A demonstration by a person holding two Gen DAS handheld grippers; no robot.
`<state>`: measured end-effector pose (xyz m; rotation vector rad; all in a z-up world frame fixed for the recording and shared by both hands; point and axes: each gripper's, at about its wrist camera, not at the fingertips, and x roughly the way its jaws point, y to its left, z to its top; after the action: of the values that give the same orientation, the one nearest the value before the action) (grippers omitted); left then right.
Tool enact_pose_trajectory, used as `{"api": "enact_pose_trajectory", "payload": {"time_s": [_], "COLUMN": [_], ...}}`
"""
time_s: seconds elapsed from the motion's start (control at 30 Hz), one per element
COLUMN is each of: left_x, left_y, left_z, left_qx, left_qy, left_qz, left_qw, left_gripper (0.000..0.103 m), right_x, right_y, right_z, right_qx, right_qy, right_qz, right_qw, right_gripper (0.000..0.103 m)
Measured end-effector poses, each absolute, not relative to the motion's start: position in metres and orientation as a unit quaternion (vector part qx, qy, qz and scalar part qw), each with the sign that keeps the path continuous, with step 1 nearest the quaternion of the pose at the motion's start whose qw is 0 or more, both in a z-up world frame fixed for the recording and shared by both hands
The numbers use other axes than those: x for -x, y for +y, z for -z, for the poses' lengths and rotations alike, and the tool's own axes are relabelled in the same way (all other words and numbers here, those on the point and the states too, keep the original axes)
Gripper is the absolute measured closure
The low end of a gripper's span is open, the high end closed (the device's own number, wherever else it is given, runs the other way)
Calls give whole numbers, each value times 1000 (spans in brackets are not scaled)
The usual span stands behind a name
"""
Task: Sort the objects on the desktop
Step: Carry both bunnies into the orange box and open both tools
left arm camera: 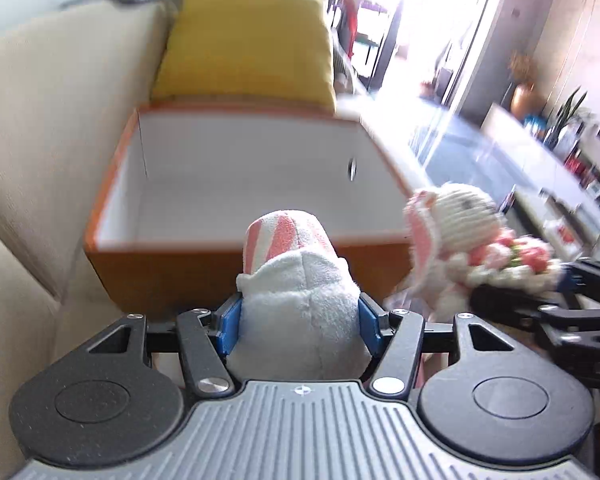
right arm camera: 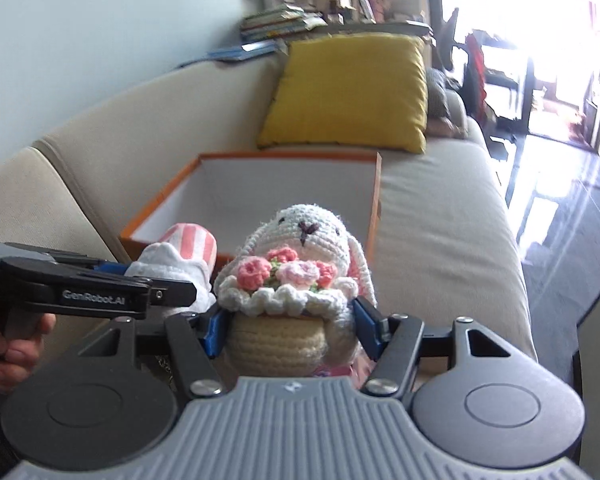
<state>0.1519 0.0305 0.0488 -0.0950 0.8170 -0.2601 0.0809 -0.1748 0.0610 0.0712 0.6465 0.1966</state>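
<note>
The left tool (left arm camera: 300, 322) pinches a white plush toy (left arm camera: 300, 312) between its blue pads; the right tool (right arm camera: 290, 330) pinches a crocheted rabbit (right arm camera: 300, 272). Both toys are held just short of the near rim of the orange box (left arm camera: 112, 216) on the sofa (right arm camera: 440, 208), presumably for dropping in. The box interior appears empty, leaving free room beyond the rim.

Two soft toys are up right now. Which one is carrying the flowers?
The crocheted white bunny in the right gripper, holding pink flowers. The pink-striped plush in the left gripper has none.
</note>
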Motion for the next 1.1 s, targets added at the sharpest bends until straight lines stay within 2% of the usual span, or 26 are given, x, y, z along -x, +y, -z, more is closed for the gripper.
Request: {"api": "enact_pose_trajectory", "payload": {"time_s": [0.17,0.33,0.67,0.97,1.1], "left_x": [-164,-208,-283,-295,-293], "left_y": [53,63,72,57,58], "left_z": [-90,-92,-25,12,16], "left_qx": [22,27,-39,-118,-117], "left_qy": [354,363,472,533,537], "left_qz": [113,102,74,75,79], "left_qw": [928,926,878,835,832], "left_gripper": [35,35,35,29,27], "right_x": [-120,-179,-280,-304,-306], "right_y": [-160,-148,-115,-94,-93], "right_z": [-82,-79,-8,37,42], "right_qx": [-23,-40,-25,-13,-19], "right_qy": [299,328,449,513,524], "right_qz": [-128,-162,-185,-226,-233], "right_qw": [945,930,874,828,819], "right_gripper": [39,39,39,37,34]}}
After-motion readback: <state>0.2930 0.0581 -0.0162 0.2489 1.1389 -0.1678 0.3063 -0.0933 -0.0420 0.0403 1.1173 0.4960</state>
